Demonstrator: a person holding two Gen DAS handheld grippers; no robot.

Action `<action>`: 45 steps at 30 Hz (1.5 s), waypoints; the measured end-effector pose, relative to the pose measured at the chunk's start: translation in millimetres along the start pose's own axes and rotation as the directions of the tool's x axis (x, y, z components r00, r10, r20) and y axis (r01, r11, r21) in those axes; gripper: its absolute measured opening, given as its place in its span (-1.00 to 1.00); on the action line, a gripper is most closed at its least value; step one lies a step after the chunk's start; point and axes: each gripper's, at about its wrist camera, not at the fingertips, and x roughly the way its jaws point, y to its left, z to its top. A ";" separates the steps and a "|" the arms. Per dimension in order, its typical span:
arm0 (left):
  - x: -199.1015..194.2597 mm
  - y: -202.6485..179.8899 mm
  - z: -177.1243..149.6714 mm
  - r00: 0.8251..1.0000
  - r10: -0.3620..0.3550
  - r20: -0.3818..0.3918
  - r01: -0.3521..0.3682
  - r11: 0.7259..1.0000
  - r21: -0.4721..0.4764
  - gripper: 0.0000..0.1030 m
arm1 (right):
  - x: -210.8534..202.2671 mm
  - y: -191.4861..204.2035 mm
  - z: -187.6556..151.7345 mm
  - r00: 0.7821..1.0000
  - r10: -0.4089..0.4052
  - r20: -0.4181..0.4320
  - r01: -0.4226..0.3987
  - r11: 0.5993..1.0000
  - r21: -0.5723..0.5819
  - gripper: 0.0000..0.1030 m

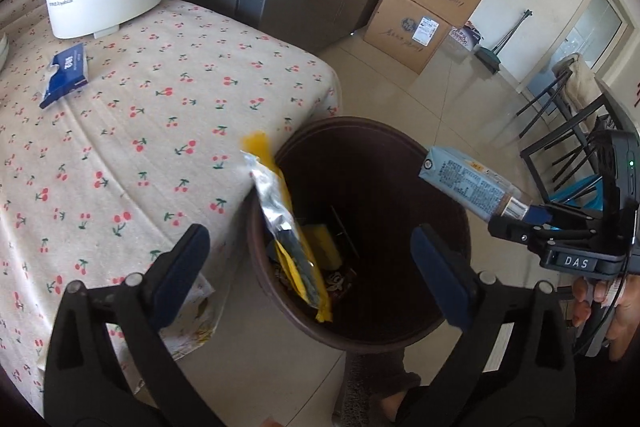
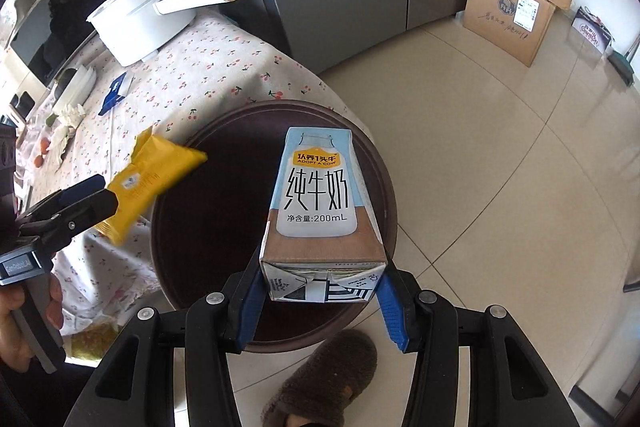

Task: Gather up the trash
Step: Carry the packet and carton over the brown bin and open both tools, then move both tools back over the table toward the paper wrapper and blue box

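Milk carton [image 2: 320,211] clamped between fingers [image 2: 248,301].

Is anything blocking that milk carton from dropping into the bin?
Nothing visible does. The right gripper holds the milk carton over the open mouth of the brown bin. The yellow wrapper falls at the bin's table side, apart from the carton.
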 end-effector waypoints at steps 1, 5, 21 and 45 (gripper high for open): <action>-2.3 4.1 0.3 1.000 0.011 -0.001 -0.011 1.000 -0.002 0.98 | 0.2 0.7 0.1 1.000 -0.001 -0.001 0.001 1.000 -0.002 0.00; -12.4 20.4 -1.2 0.999 0.041 -0.006 -0.041 0.999 -0.014 0.99 | 2.4 4.6 0.8 1.000 -0.003 -0.009 0.002 1.000 -0.008 0.00; -54.9 82.0 -19.8 0.985 0.172 -0.024 -0.174 0.981 -0.082 0.99 | 10.4 32.7 14.9 0.997 -0.066 -0.031 0.065 0.998 -0.013 0.59; -121.2 239.8 -62.8 0.922 0.378 -0.078 -0.382 0.861 -0.336 0.99 | 45.1 209.2 69.2 1.000 0.007 -0.016 -0.010 0.986 -0.166 0.62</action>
